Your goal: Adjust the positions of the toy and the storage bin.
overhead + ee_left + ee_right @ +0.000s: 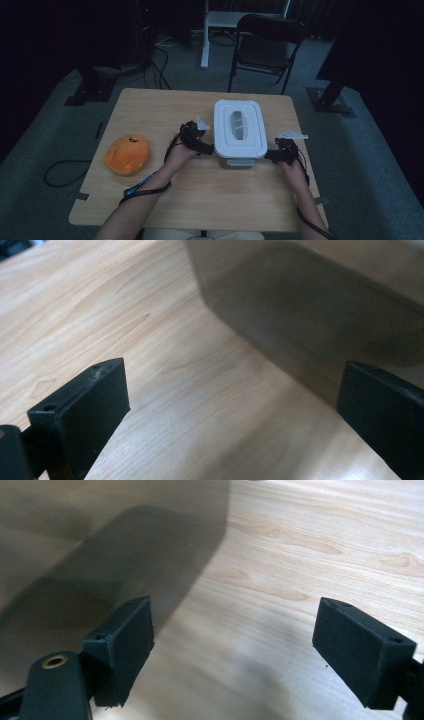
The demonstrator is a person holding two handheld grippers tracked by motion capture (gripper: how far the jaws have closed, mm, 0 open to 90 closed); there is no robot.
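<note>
Pale wood-grain table; smooth plastic box; matt black fingers.

jaws spread wide over the table, box beside one.

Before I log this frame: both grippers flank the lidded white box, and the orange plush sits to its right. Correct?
Not quite. In the high view the orange plush lies left of the white box, near the table's left edge. The left gripper and right gripper do flank the box.

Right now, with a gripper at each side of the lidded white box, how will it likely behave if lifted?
The white box looks rigid, so it should keep its shape. Its smooth walls may slip on the pads. The lid might lift off if unlatched; I cannot tell.
</note>
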